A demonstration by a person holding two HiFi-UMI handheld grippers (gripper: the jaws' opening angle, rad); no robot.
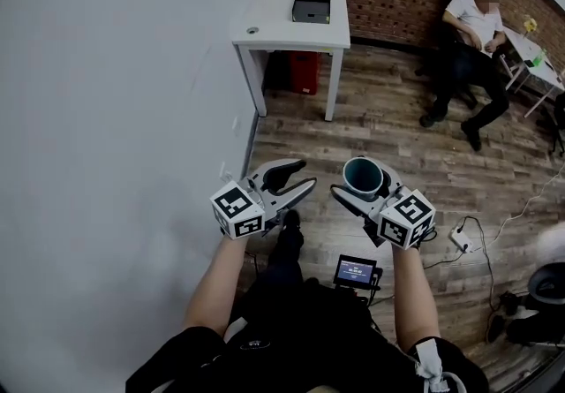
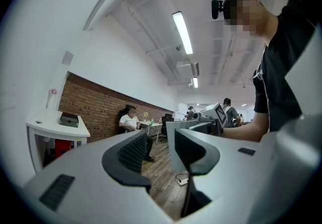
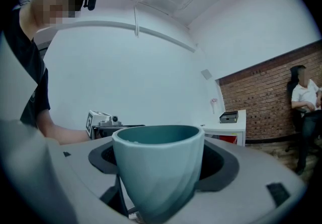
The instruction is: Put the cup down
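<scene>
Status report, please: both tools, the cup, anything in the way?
Right tool shut on cup, cup upright. Left tool open, empty. Only floor below; white table ahead.

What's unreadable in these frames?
- Teal tapered cup: base cut off by the bottom edge in the right gripper view; in the head view the right hand-held gripper covers its sides.
- Small round object on the white table: too small to identify in the head view.
- Small dark screen at the person's waist: text too small, head view.
</scene>
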